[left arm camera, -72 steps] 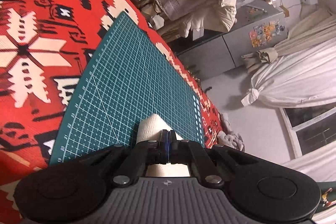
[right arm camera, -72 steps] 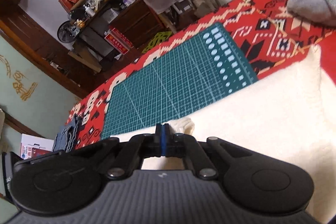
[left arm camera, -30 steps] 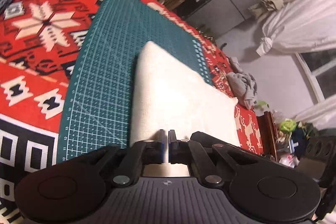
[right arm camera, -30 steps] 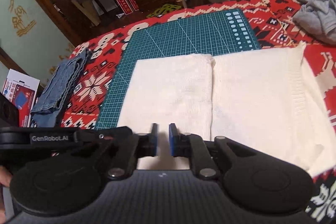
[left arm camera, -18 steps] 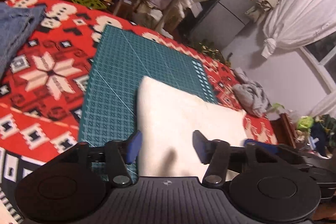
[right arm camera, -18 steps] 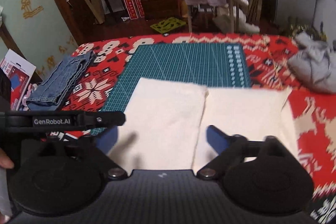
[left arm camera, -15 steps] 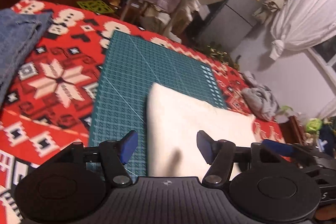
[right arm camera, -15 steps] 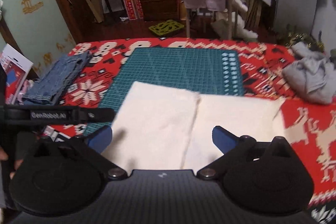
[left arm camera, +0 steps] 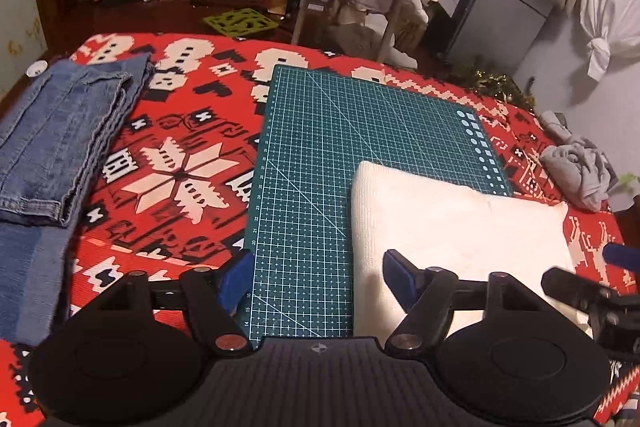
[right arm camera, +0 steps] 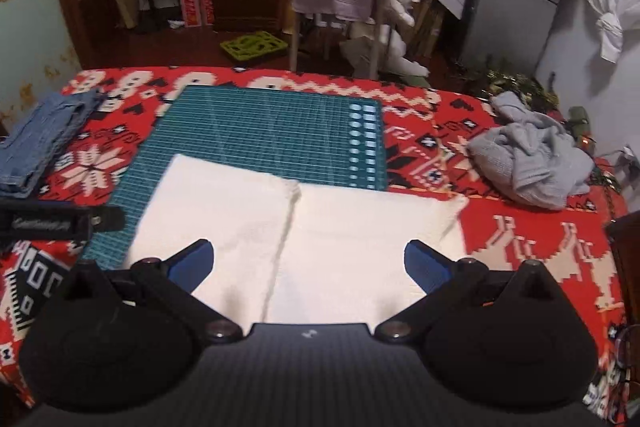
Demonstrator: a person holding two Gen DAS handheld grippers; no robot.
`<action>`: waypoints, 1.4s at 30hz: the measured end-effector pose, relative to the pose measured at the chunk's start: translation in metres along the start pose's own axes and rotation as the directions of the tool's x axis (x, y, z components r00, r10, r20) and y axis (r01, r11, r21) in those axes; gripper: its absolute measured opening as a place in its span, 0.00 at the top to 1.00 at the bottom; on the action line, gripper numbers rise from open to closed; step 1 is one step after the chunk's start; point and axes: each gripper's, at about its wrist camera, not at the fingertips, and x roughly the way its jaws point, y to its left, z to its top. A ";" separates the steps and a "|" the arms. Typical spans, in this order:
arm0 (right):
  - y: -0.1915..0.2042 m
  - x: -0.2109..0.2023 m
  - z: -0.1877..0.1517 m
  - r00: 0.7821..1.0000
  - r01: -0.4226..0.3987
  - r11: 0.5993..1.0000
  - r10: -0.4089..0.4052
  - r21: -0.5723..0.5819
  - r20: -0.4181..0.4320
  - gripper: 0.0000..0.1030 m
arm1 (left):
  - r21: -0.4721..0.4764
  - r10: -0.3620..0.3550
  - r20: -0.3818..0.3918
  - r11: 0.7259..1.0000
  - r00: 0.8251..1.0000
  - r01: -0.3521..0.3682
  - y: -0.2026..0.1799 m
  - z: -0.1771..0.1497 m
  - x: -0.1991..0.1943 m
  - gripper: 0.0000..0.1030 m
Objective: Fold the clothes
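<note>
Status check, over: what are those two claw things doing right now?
Left gripper and right gripper open, empty. White garment folded flat, half on mat. Nothing in the way.

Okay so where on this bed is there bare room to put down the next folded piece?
Free: the far half of the green cutting mat, beyond the cream sweater, and the red blanket strip between the mat and the folded jeans. Crowded: the right side, where the crumpled grey garment lies, and the left edge under the jeans.

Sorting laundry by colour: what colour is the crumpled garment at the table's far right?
Light grey garment, unfolded; the right wrist view shows it best.
</note>
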 end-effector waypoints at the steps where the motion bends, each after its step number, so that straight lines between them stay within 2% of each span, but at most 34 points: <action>1: 0.002 0.001 0.003 1.000 0.020 0.999 -0.020 -0.032 -0.010 0.00 | 0.004 -0.002 0.006 1.000 1.000 0.002 -0.001 0.000 -0.001 0.26; 4: 0.009 0.002 0.004 0.997 0.080 0.988 -0.081 -0.128 0.005 0.00 | 0.025 0.013 0.042 1.000 0.999 -0.014 -0.004 0.000 -0.006 0.24; 6: 0.010 0.004 0.005 0.993 0.116 0.986 -0.118 -0.123 -0.005 0.00 | 0.051 0.062 0.079 0.996 0.995 -0.067 -0.009 0.002 -0.007 0.24; 11: 0.011 0.008 0.006 0.988 0.150 0.980 -0.152 -0.131 -0.012 0.00 | 0.229 0.100 0.055 0.967 0.993 -0.110 -0.027 0.010 -0.001 0.22; 14: 0.013 0.000 0.008 0.989 0.149 0.981 -0.148 -0.125 0.017 0.00 | 0.226 0.109 0.079 0.966 0.991 -0.124 -0.031 0.006 -0.001 0.17; 18: 0.015 -0.011 0.010 0.989 0.144 0.982 -0.138 -0.119 0.056 0.01 | 0.227 0.050 0.029 0.972 0.998 -0.055 -0.030 0.010 0.000 0.17; 19: 0.015 -0.011 0.010 0.992 0.122 0.987 -0.117 -0.108 0.048 0.00 | 0.222 0.035 0.013 0.974 0.999 -0.037 -0.030 0.011 0.001 0.16; 21: 0.012 -0.011 0.012 0.997 0.068 0.994 -0.067 -0.080 0.024 0.01 | 0.188 0.057 0.014 0.980 0.998 -0.059 -0.028 0.013 0.001 0.15; 23: 0.008 -0.010 0.014 1.000 -0.011 0.999 0.011 -0.031 -0.002 0.01 | 0.189 0.125 0.032 0.973 0.992 -0.129 -0.033 0.014 0.000 0.16; 24: 0.006 -0.009 0.015 0.999 -0.052 0.999 0.051 -0.004 -0.013 0.01 | 0.175 0.134 0.034 0.975 0.990 -0.138 -0.032 0.015 0.000 0.16; 28: -0.001 0.003 0.016 0.985 -0.158 0.983 0.164 0.098 -0.061 0.18 | 0.106 0.159 0.034 0.981 0.987 -0.162 -0.028 0.020 -0.002 0.15; 30: -0.003 0.013 0.015 0.977 -0.178 0.975 0.191 0.130 -0.095 0.22 | 0.065 0.124 -0.009 0.990 0.992 -0.123 -0.021 0.023 0.003 0.16; 31: -0.004 0.017 0.014 0.973 -0.187 0.972 0.204 0.145 -0.112 0.31 | 0.043 0.103 -0.031 0.994 0.994 -0.102 -0.018 0.024 0.005 0.16; 32: -0.004 0.022 0.014 0.970 -0.187 0.970 0.207 0.152 -0.127 0.44 | 0.021 0.083 -0.052 0.996 0.995 -0.082 -0.015 0.026 0.007 0.22; 33: -0.004 0.026 0.013 0.968 -0.187 0.970 0.209 0.157 -0.141 0.51 | -0.002 0.049 -0.076 0.999 0.996 -0.049 -0.011 0.026 0.010 0.28; 34: -0.005 0.032 0.013 0.965 -0.182 0.968 0.209 0.170 -0.158 0.62 | -0.026 0.014 -0.099 1.000 0.995 -0.016 -0.008 0.027 0.012 0.39; 35: -0.006 0.037 0.013 0.962 -0.178 0.966 0.211 0.190 -0.172 0.68 | -0.058 0.002 -0.111 0.998 0.994 -0.009 -0.005 0.028 0.014 0.47; 37: -0.008 0.048 0.013 0.955 -0.181 0.956 0.227 0.230 -0.192 0.73 | -0.124 -0.017 -0.132 0.992 0.991 0.000 0.002 0.029 0.018 0.53; 39: -0.009 0.056 0.011 0.950 -0.167 0.956 0.222 0.242 -0.218 0.79 | -0.157 -0.082 -0.163 0.986 0.983 0.056 0.007 0.029 0.024 0.62; 40: -0.009 0.060 0.011 0.948 -0.160 0.956 0.218 0.247 -0.231 0.82 | -0.173 -0.116 -0.178 0.981 0.977 0.085 0.009 0.029 0.027 0.63; 42: -0.009 0.066 0.009 0.941 -0.158 0.953 0.224 0.258 -0.252 0.82 | -0.204 -0.171 -0.190 0.970 0.967 0.132 0.013 0.027 0.029 0.63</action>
